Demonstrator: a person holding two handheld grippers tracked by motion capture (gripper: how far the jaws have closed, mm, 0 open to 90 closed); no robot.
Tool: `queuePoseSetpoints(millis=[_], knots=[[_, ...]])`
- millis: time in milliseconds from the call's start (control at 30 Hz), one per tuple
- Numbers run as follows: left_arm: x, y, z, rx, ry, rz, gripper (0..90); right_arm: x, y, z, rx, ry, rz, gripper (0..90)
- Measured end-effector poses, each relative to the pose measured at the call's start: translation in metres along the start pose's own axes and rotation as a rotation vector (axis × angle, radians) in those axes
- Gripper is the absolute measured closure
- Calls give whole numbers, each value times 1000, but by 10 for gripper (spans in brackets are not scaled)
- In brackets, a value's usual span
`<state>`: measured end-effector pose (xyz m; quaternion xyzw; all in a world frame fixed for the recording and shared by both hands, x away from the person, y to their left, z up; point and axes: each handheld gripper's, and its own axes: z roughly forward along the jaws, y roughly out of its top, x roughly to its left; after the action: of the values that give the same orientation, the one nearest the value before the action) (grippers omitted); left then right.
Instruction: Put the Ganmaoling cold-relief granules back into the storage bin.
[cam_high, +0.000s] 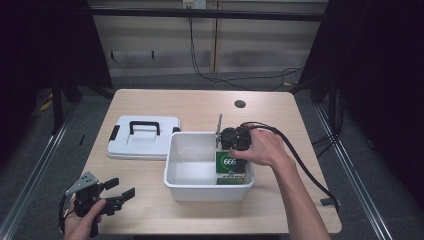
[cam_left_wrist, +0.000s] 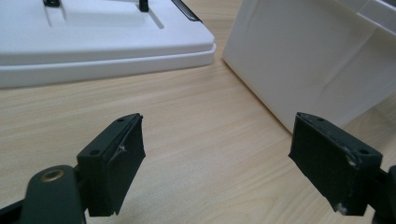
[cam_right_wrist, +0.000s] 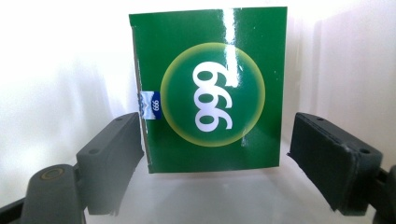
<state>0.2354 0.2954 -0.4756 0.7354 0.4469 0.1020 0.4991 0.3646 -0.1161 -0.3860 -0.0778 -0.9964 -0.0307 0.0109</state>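
The green cardboard box with a white 999 in a yellow circle (cam_right_wrist: 210, 93) lies in the right end of the white plastic tub (cam_high: 200, 192), low in the middle of the high view. The right gripper (cam_right_wrist: 212, 156) hangs over it, jaws wide apart, not touching. At lower left the left gripper (cam_high: 120, 192) is spread too, holding nothing. Farther up lies a white lid with a black handle (cam_high: 143, 136).
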Motion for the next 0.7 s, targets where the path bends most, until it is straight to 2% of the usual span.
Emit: queuePoseSetpoints(millis=[300,367,400,467,567,700], knots=[[0,0,-1,-2,-1,1,173,1,-4,-7,-36,3,13,168],[0,0,-1,-7,-1,4,173,0,-6,-9,-66,7,13,169],[-1,0,-1,0,-3,8,173,1,-8,-11,-101,3,23,175],[-1,0,0,1,-4,7,173,0,-10,-12,-113,2,23,177],[-1,0,0,-2,-2,7,173,2,-18,-16,-165,8,56,176],[-1,0,0,1,1,6,173,4,-24,-18,-187,10,74,177]])
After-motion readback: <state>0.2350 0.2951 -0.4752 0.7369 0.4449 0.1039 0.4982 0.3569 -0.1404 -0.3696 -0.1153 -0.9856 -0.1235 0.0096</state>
